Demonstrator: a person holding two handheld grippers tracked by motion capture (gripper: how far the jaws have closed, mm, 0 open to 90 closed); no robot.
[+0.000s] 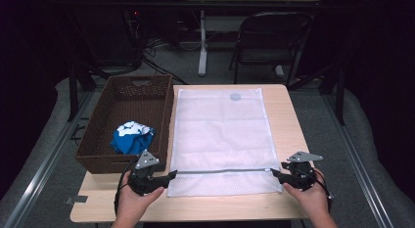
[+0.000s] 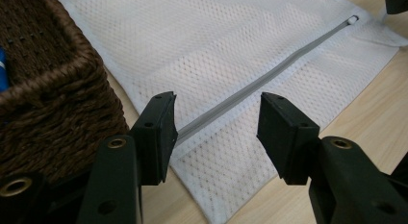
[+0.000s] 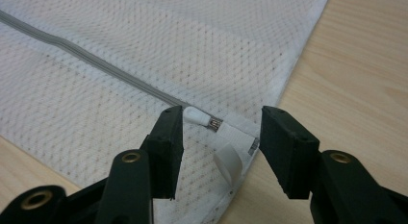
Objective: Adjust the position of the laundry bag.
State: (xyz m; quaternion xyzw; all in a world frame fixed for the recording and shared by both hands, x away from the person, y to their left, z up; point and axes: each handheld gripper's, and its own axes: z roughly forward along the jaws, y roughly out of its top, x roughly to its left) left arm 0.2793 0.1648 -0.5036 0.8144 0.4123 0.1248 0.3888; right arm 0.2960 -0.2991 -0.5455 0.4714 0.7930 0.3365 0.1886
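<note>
Both grippers, left [image 1: 171,175] & right [image 1: 274,173], stood unclenched at zipper [image 1: 222,171] ends; right should've pinched white pull tab [image 3: 198,116] at 12 o'clock squarely, w/ left pinning bag [image 1: 220,130].

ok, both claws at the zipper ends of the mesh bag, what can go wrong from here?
1. The right claw stands open around the small white zipper pull; closing could catch mesh instead.
2. The left claw is open over the zipper end, nothing pinned, so the mesh bag may slide.
3. The left claw sits close to the wicker basket and could bump it.
</note>
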